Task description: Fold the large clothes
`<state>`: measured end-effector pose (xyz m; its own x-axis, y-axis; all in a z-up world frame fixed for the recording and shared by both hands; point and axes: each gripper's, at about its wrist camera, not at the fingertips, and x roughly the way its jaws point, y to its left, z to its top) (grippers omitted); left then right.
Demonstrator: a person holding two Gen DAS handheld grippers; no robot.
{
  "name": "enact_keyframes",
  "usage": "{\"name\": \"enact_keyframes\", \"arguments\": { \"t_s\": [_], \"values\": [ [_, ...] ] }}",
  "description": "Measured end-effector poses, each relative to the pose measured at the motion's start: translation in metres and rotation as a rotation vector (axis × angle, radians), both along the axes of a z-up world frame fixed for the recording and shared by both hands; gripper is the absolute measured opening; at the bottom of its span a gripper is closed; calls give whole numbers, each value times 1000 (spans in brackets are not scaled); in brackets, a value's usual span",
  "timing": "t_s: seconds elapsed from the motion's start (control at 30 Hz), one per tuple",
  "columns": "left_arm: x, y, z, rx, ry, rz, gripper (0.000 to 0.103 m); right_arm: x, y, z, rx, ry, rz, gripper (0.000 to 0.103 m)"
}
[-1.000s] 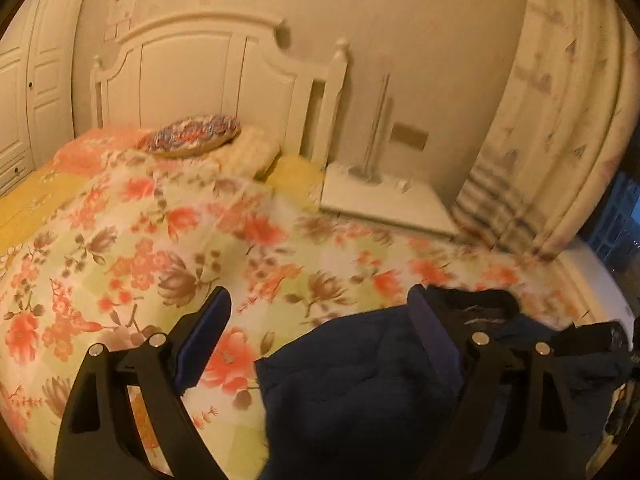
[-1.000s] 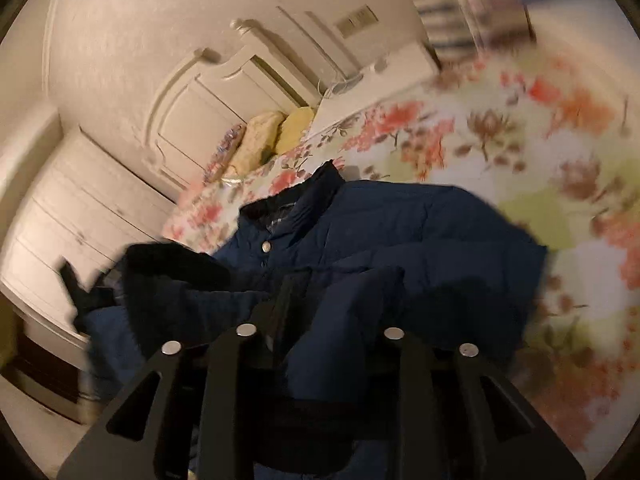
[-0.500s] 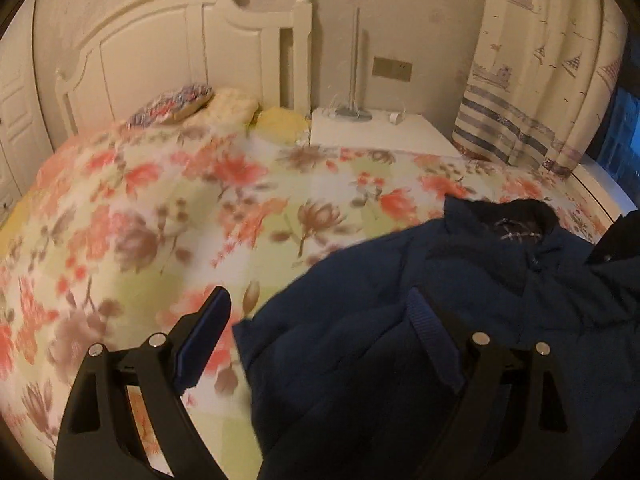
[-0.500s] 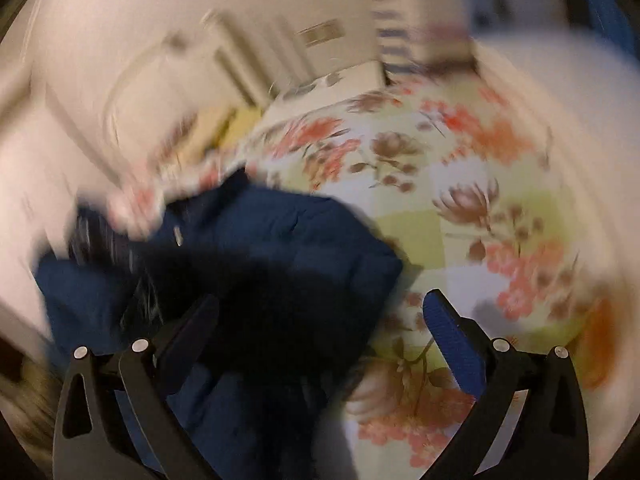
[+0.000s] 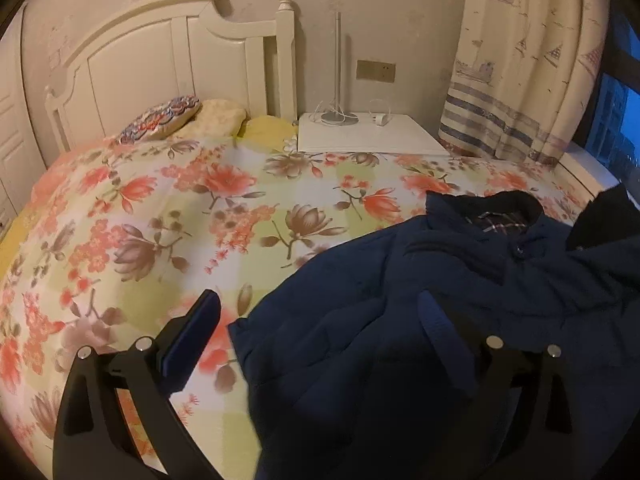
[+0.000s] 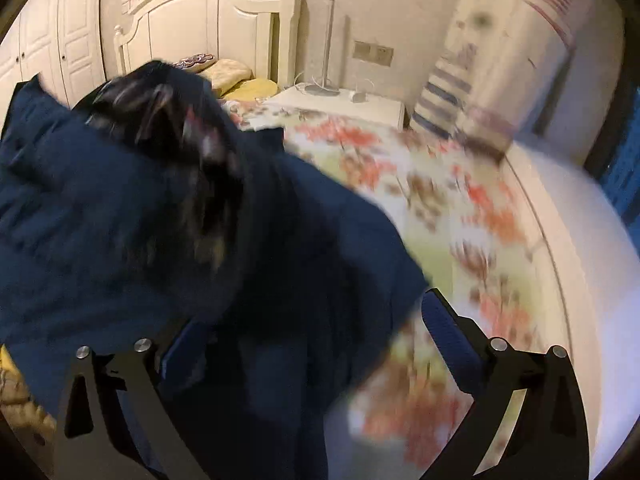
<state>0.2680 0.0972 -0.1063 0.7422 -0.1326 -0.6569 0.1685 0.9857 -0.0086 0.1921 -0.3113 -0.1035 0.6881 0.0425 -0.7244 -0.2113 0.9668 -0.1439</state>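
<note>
A dark blue padded jacket (image 5: 420, 320) lies on the floral bedspread (image 5: 168, 224), its black collar with plaid lining (image 5: 496, 216) toward the curtain. My left gripper (image 5: 320, 320) is open and empty, just above the jacket's left edge; its right finger is over the cloth, its left finger over the bedspread. In the blurred right wrist view the jacket (image 6: 120, 220) fills the left half. My right gripper (image 6: 312, 332) is open, with jacket cloth lying between and over its fingers, not pinched.
A white headboard (image 5: 168, 60) with pillows (image 5: 160, 120) stands at the far end of the bed. A white nightstand (image 5: 368, 136) with a lamp base stands beside it. A striped curtain (image 5: 520, 80) hangs at the right, and white wardrobe doors (image 6: 52, 40) stand at the left.
My right gripper has let go of the jacket and opened, then swung over it. My left gripper has shifted right, bringing more of the jacket and its collar into view.
</note>
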Motion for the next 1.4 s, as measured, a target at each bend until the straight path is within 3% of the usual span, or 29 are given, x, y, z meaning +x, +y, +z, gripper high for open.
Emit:
{"name": "enact_keyframes", "arguments": {
  "t_s": [0.03, 0.07, 0.13, 0.23, 0.3, 0.4, 0.5, 0.6, 0.7, 0.73, 0.77, 0.8, 0.87, 1.0, 1.17, 1.3, 1.4],
  "values": [
    [0, -1, 0, -5, -2, -2, 98, 14, 8, 6, -8, -8, 14, 80],
    [-2, -2, 3, -8, -9, -7, 98, 25, 9, 10, 8, -13, 16, 78],
    [-6, -1, 7, -12, -21, -19, 98, 52, -4, 23, 147, -1, 12, 78],
    [-10, 7, 11, -23, -19, -59, 98, 73, -15, 13, 328, 109, 79, 76],
    [-6, 17, 12, -95, 29, -126, 99, 78, -13, -6, 364, 183, 120, 76],
    [10, 25, 6, -193, 128, -191, 99, 80, -21, -16, 445, 195, 134, 77],
    [30, 20, -4, -241, 204, -237, 99, 88, -37, -18, 565, 223, 145, 82],
    [49, 3, -15, -270, 275, -284, 99, 105, -39, -26, 552, 280, 137, 84],
    [66, -23, -24, -199, 313, -297, 98, 113, -27, -25, 510, 269, 161, 75],
    [70, -29, -27, -173, 328, -290, 89, 115, -24, -23, 503, 253, 177, 59],
    [74, -37, -30, -153, 349, -299, 62, 114, -17, -20, 474, 226, 189, 50],
    [74, -43, -30, -172, 358, -337, 42, 110, -8, -15, 402, 185, 185, 45],
    [68, -49, -25, -132, 312, -336, 30, 99, 4, -7, 293, 118, 154, 31],
    [42, -55, -10, -28, 171, -296, 22, 66, 6, 13, 200, -17, 91, 25],
    [-15, -36, 34, -15, -65, -223, 21, 13, -8, 44, 228, -170, 16, 23],
    [-100, -10, 67, 45, -282, -138, 21, -57, -11, 62, 241, -288, -19, 23],
    [-143, 13, 75, 24, -355, -81, 21, -101, -15, 61, 289, -340, -55, 23]
  ]
}}
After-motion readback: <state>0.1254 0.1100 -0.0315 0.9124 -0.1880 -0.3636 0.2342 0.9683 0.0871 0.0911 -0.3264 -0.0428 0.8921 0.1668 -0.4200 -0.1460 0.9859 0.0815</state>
